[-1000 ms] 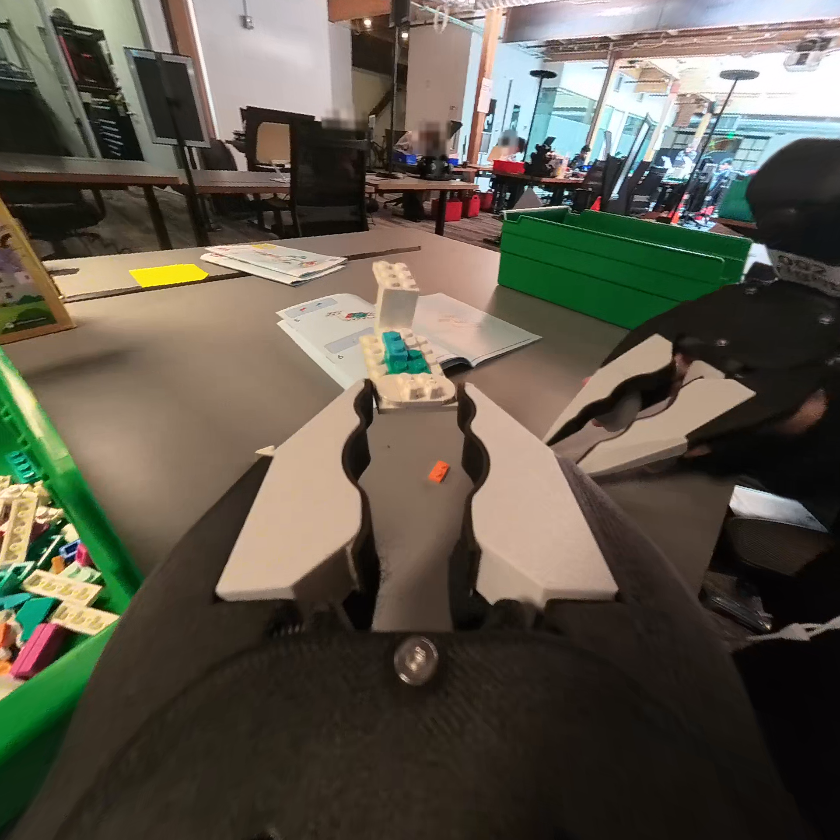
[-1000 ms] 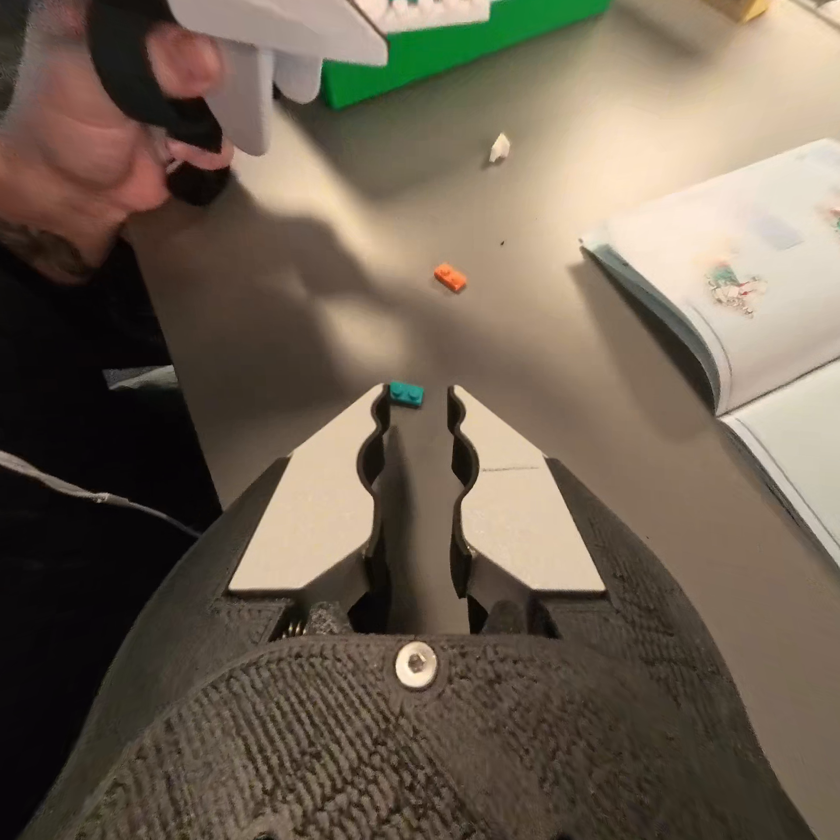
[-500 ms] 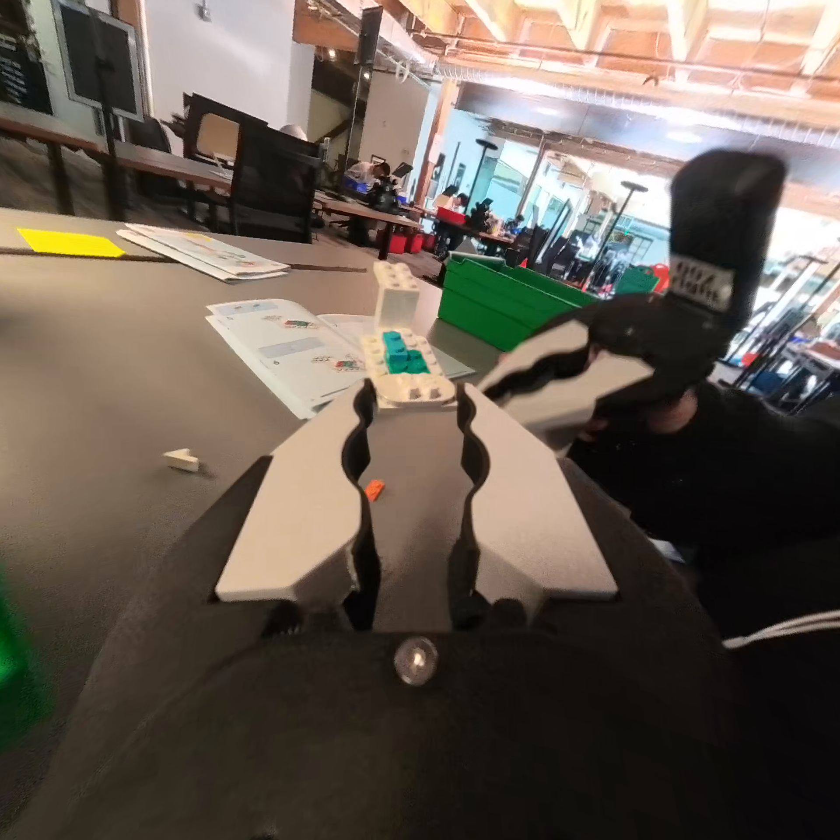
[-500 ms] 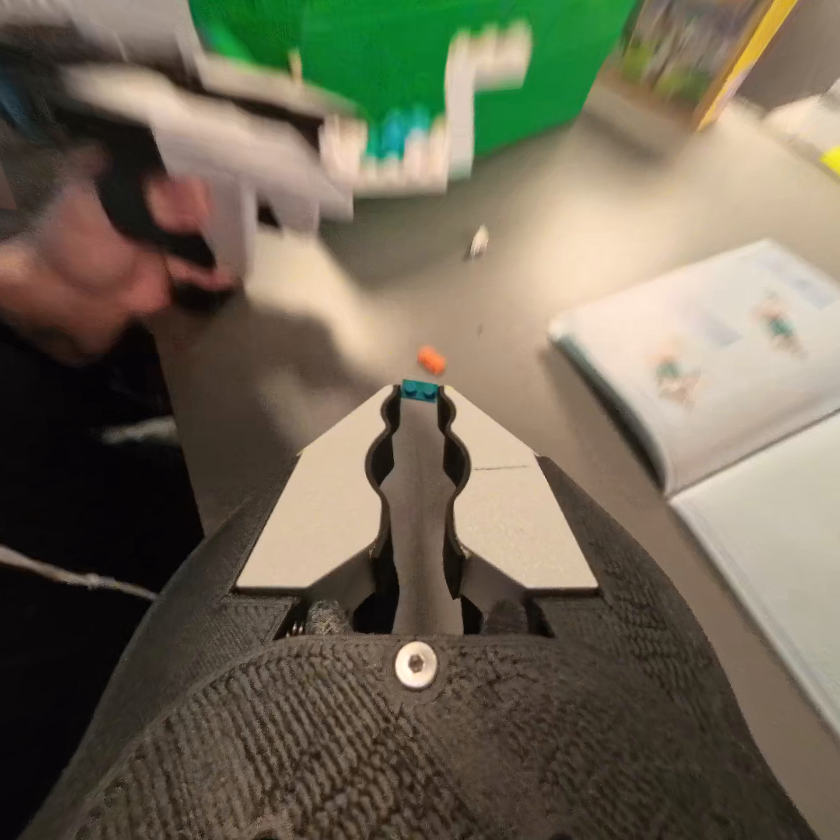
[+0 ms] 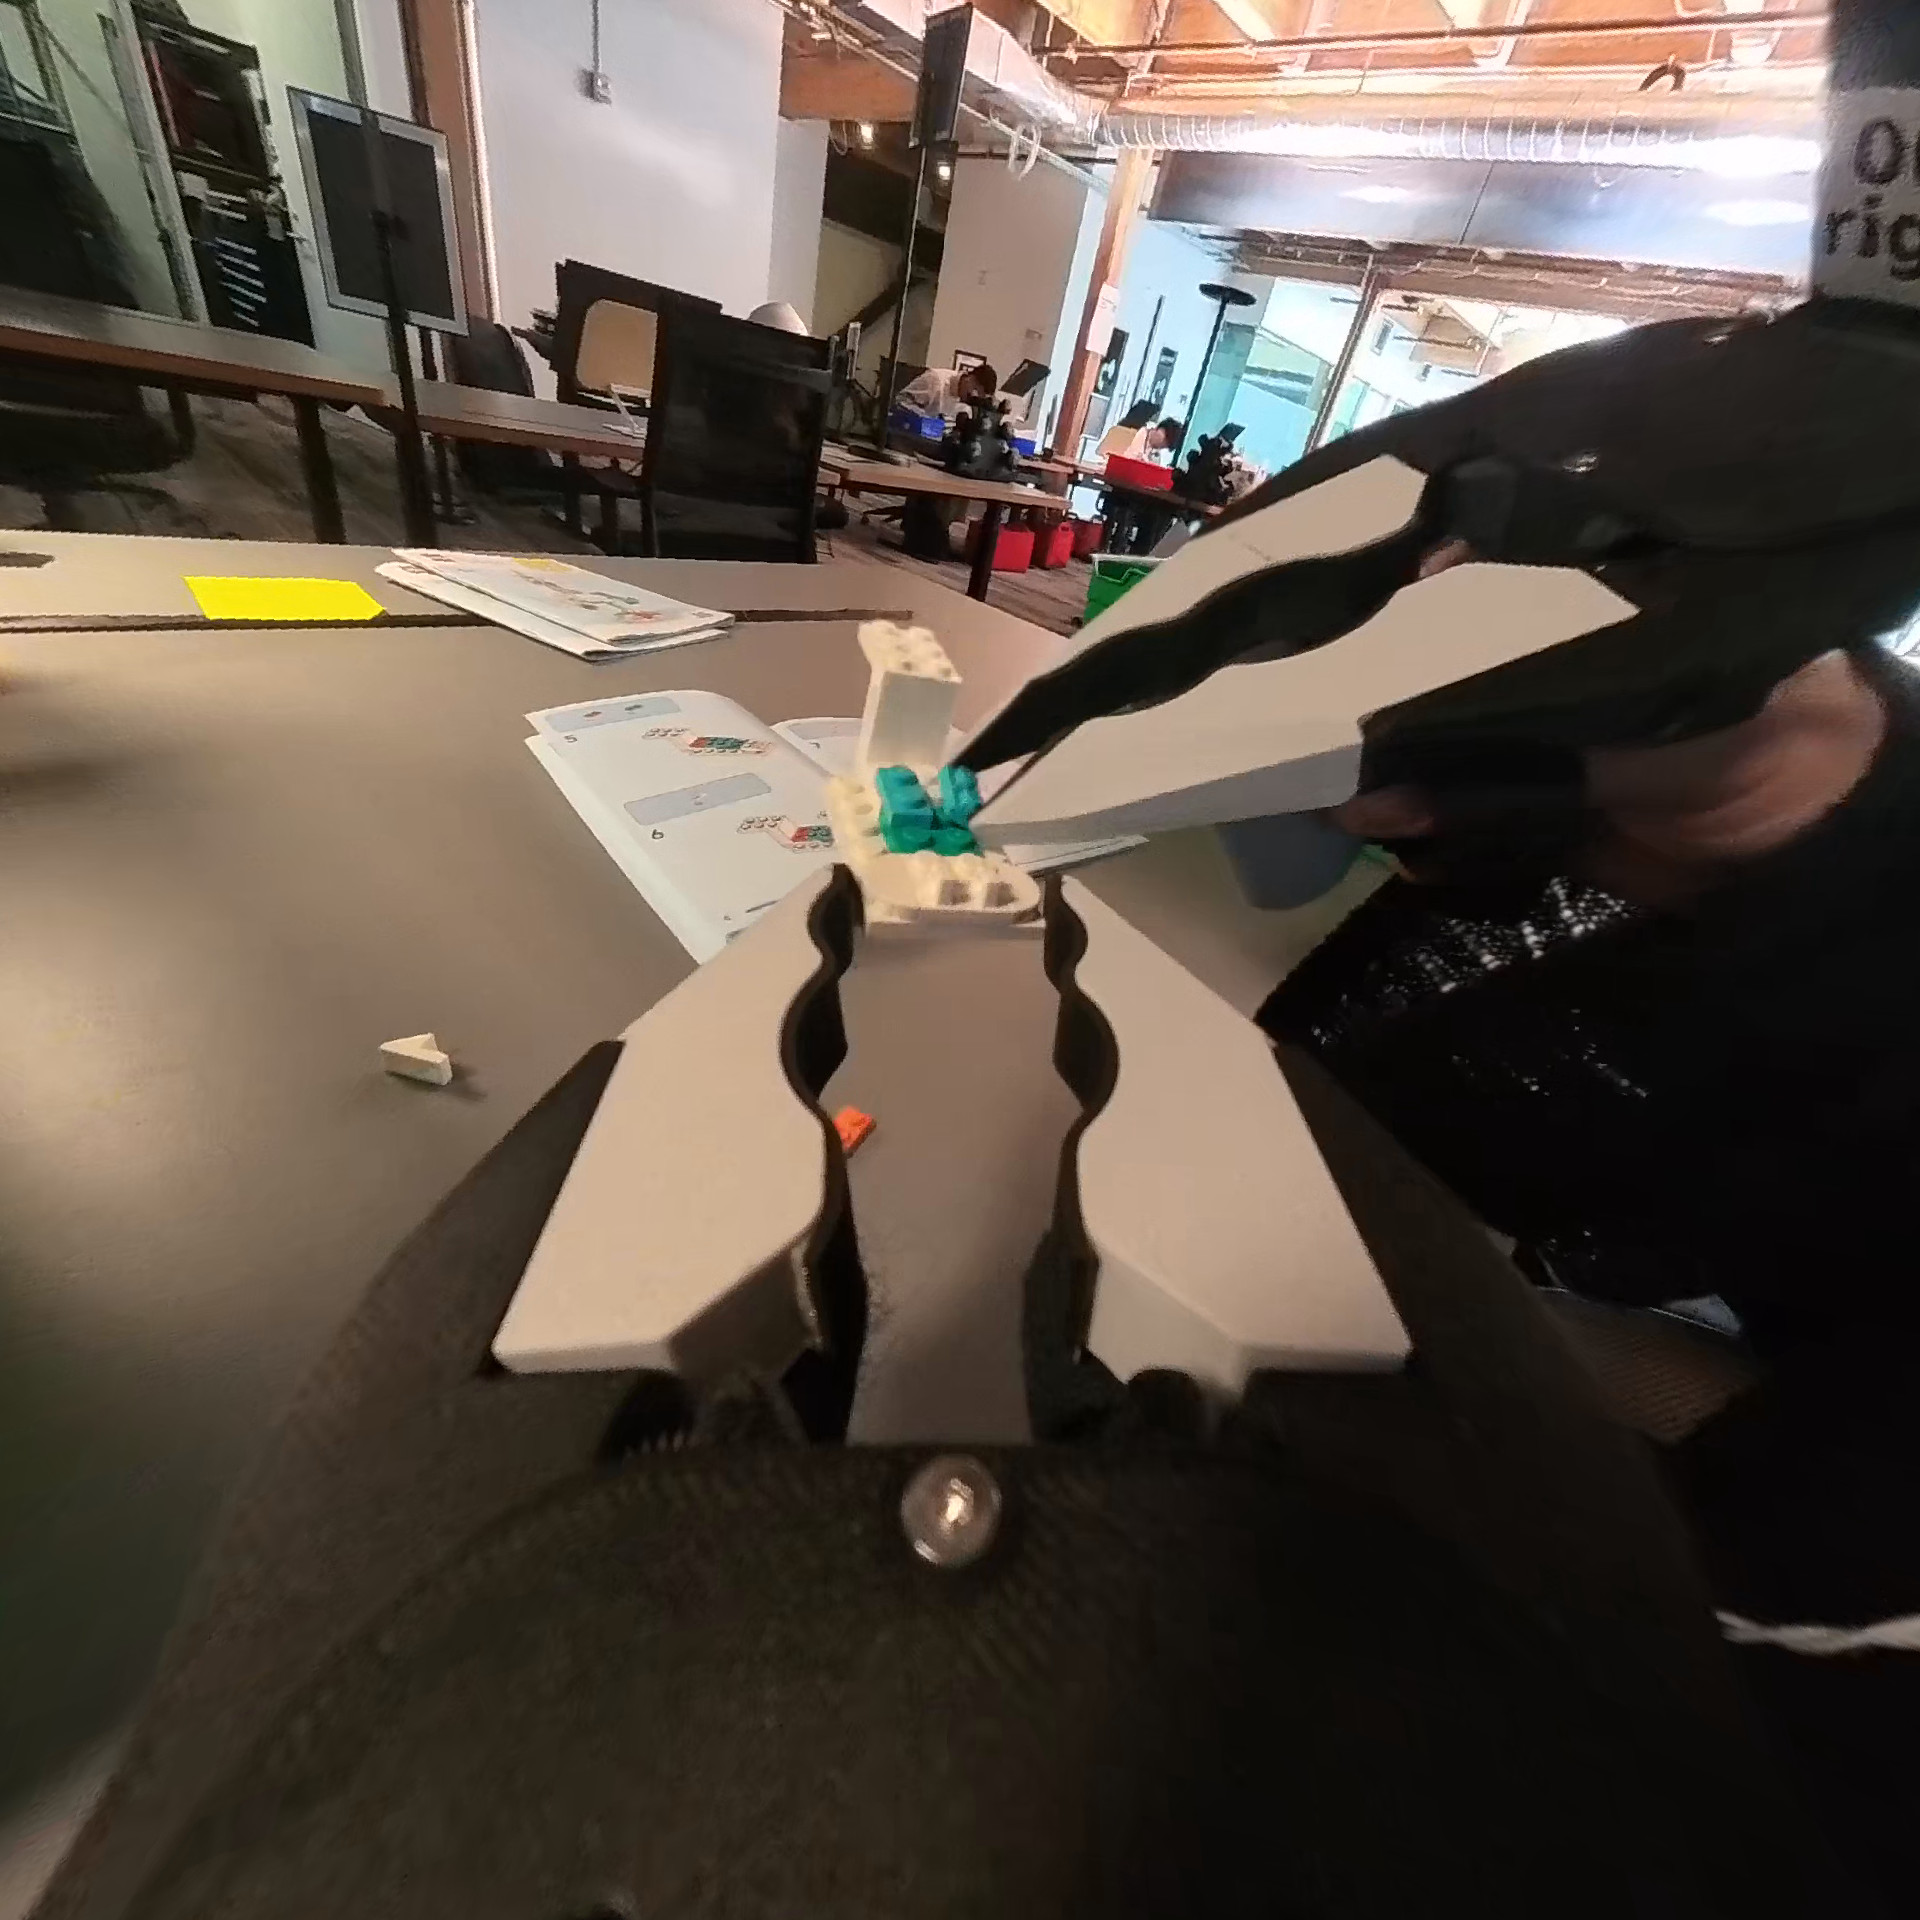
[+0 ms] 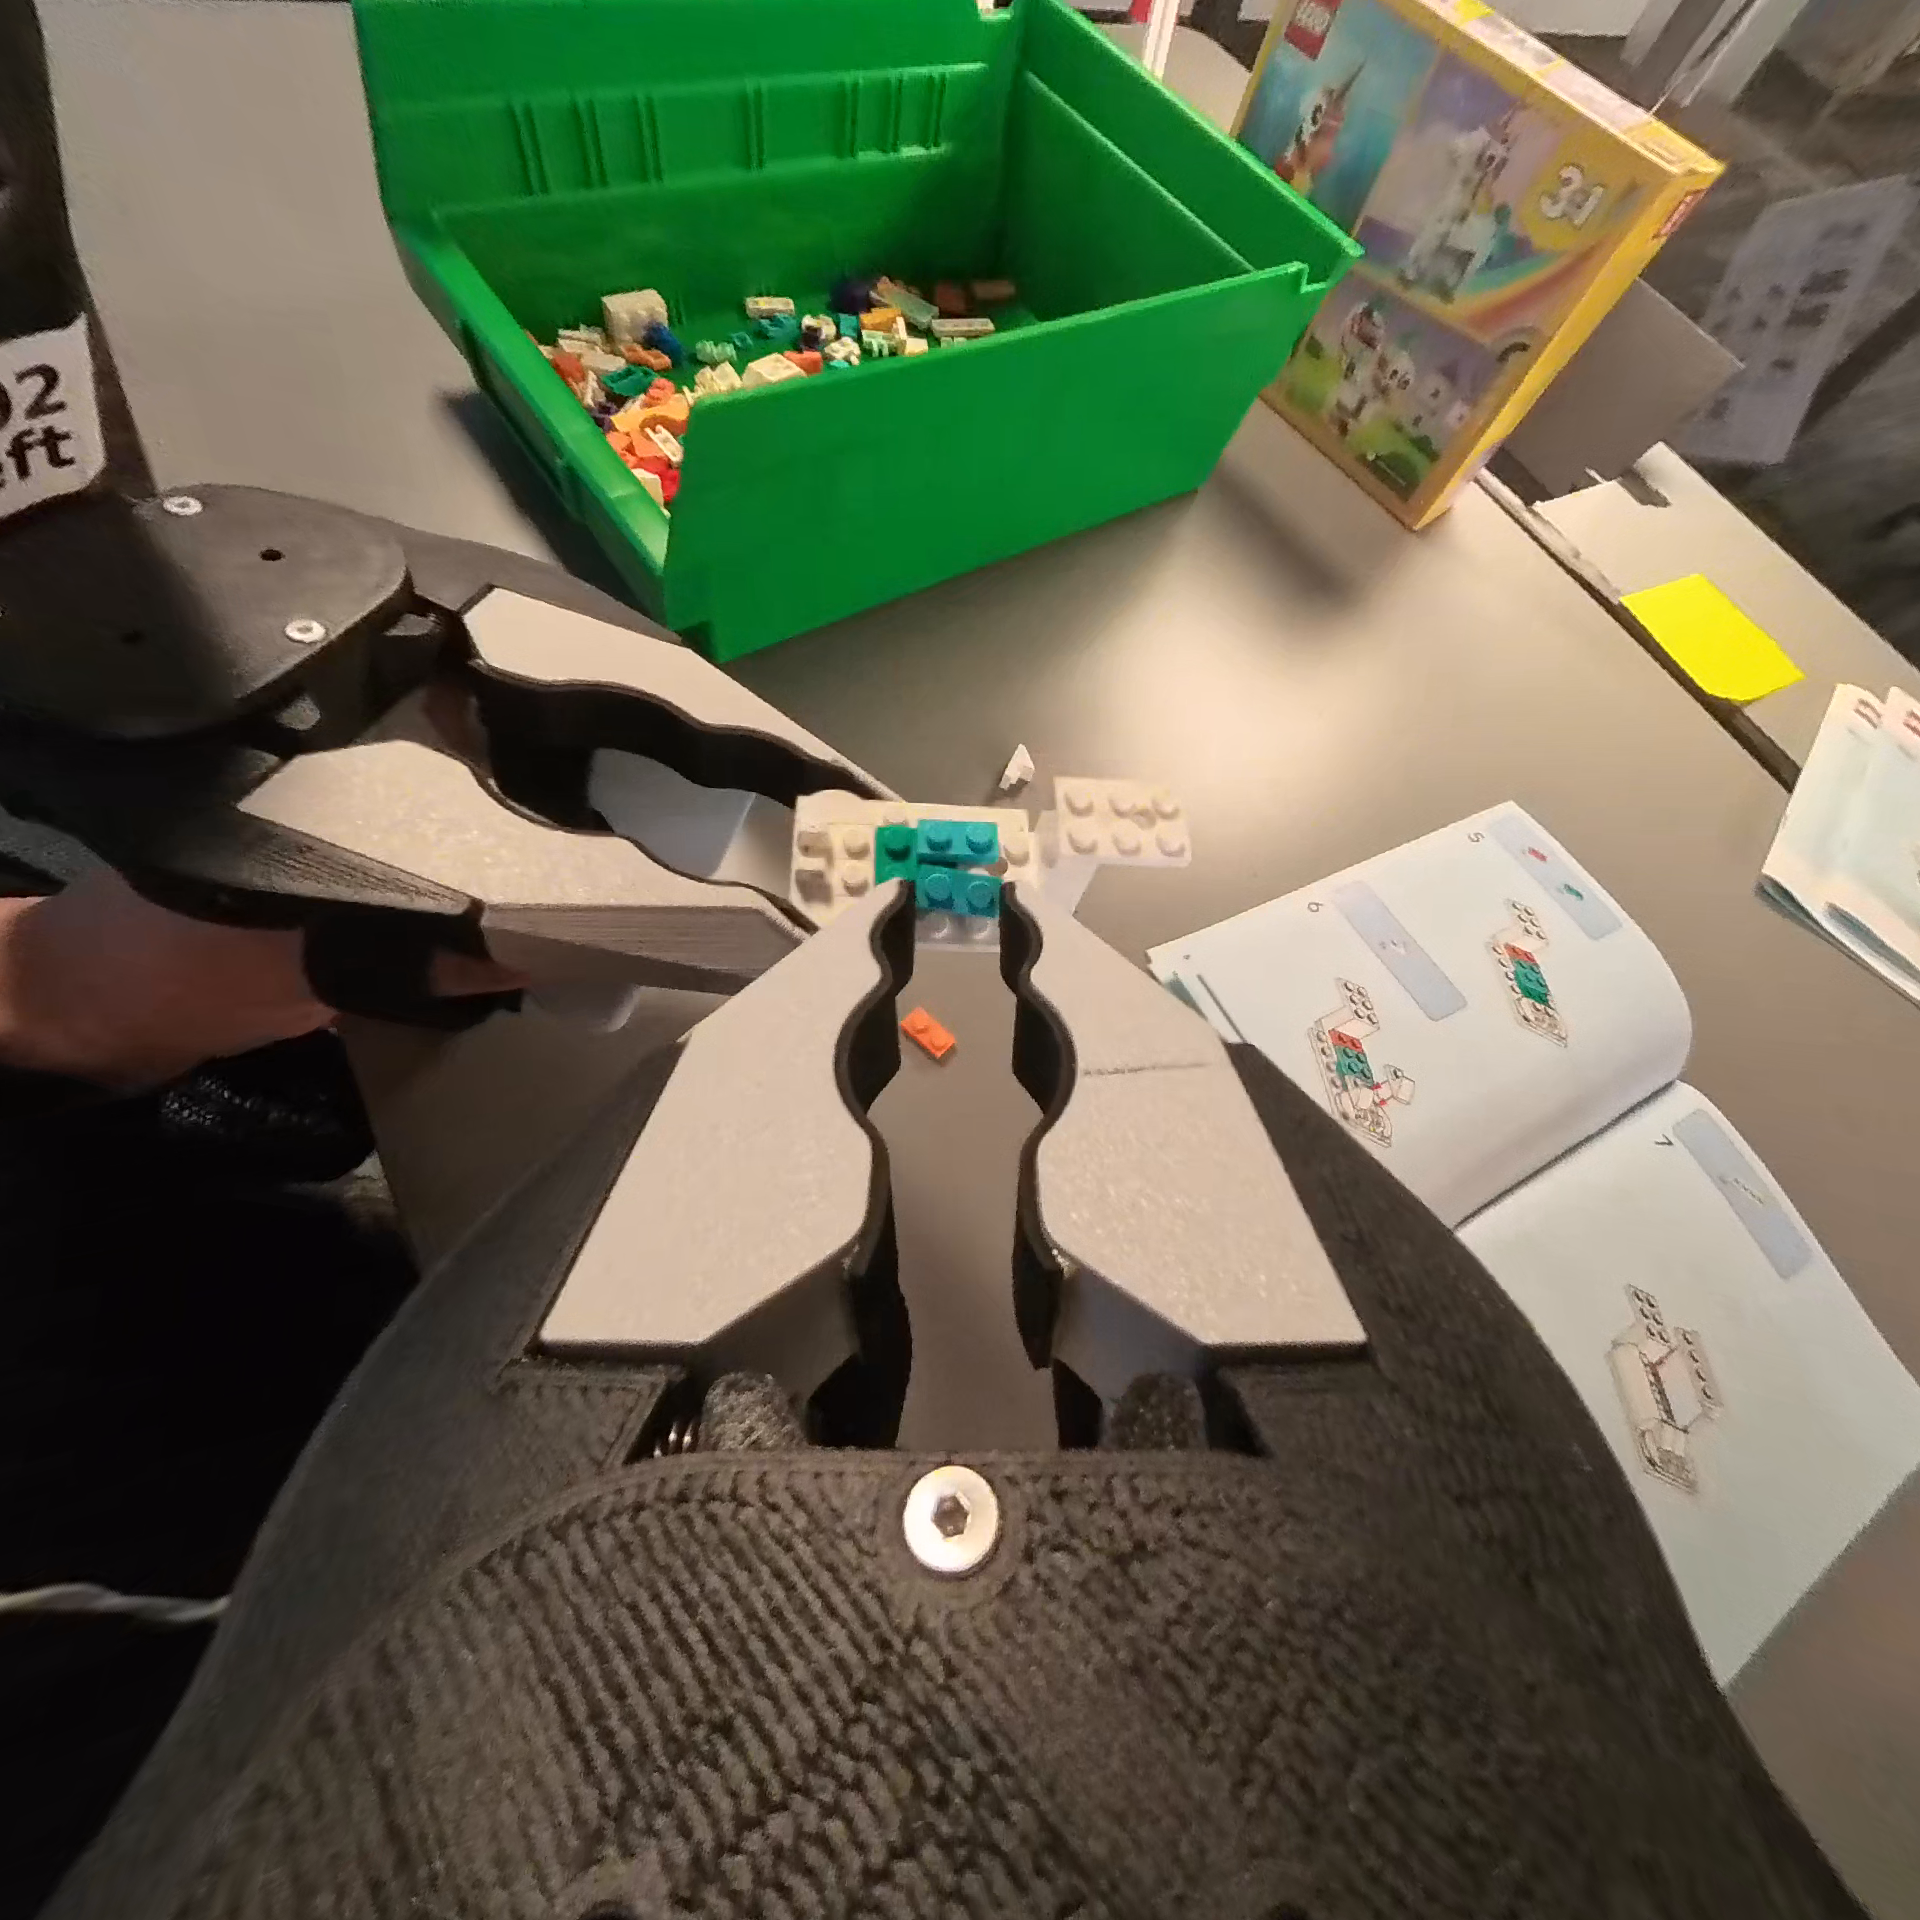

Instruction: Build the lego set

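Note:
My left gripper [image 5: 948, 883] is shut on the white lego assembly [image 5: 940, 894] and holds it above the table. The assembly has teal plates [image 5: 904, 816] on top and a white brick [image 5: 909, 707] standing at its far end. My right gripper [image 6: 956, 896] is shut on a small teal plate [image 6: 958, 891] and holds it against the teal plates on the assembly [image 6: 831, 862]. In the left wrist view the right gripper [image 5: 971, 795] comes in from the right, its tips at the teal stack. The contact between the plates is partly hidden by the fingertips.
An orange plate [image 6: 928, 1034] and a small white piece [image 6: 1018, 769] lie loose on the table. A green bin [image 6: 935, 520] with several bricks stands behind. A lego box [image 6: 1455, 260] is to its right. An open instruction booklet [image 6: 1507, 1039] lies at the right. Both grippers' tips are close together, under 4 cm apart.
My right gripper picked the teal plate up off the table and carried it to the assembly. My left gripper turned right with the assembly, away from the green bin.

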Demonstrator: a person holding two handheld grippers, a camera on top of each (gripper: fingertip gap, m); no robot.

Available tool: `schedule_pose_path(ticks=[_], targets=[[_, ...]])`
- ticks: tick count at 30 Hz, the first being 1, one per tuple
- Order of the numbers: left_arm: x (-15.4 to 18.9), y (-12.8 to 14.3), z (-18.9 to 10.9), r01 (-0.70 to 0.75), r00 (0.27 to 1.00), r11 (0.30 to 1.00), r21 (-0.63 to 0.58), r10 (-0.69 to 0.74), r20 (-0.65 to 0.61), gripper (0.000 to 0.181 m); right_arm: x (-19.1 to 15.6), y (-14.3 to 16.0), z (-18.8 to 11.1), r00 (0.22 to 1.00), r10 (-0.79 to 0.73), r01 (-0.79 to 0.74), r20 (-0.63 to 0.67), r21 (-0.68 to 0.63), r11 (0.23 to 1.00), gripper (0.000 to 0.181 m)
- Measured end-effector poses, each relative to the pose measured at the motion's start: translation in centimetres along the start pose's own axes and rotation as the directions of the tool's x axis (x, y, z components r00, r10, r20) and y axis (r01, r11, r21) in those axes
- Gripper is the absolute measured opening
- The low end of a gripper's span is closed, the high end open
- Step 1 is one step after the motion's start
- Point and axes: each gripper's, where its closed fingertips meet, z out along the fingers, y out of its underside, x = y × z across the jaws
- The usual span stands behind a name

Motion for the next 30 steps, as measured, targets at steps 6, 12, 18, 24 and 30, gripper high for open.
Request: schedule_pose_path(ticks=[6, 12, 18, 24, 30], targets=[[-0.12, -0.11, -0.11, 0.023, 1.000, 1.000, 0.009, -0.023, -0.008, 0.035, 0.02, -0.34, 0.16, 0.998, -0.048, 0.048, -0.043, -0.003, 0.999, 0.014], [-0.10, -0.19, -0.20, 0.029, 0.999, 0.999, 0.017, -0.029, -0.013, 0.035, 0.04, -0.57, 0.24, 0.996, -0.061, 0.062, -0.058, 0.008, 0.998, 0.014], [-0.13, -0.22, -0.23, 0.041, 0.999, 0.999, 0.018, -0.040, -0.019, 0.035, -0.01, -0.68, 0.28, 0.994, -0.085, 0.086, -0.075, 0.016, 0.996, 0.015], [-0.09, -0.26, -0.26, 0.048, 0.998, 0.999, 0.021, -0.048, -0.028, 0.035, -0.57, -0.98, 0.12, 0.994, -0.100, 0.101, -0.041, 0.027, 0.995, 0.015], [0.08, -0.30, -0.31, 0.035, 0.999, 0.999, 0.026, -0.034, -0.029, 0.035, -0.38, -0.87, 0.25, 0.995, -0.090, 0.091, -0.038, 0.007, 0.996, 0.015]])
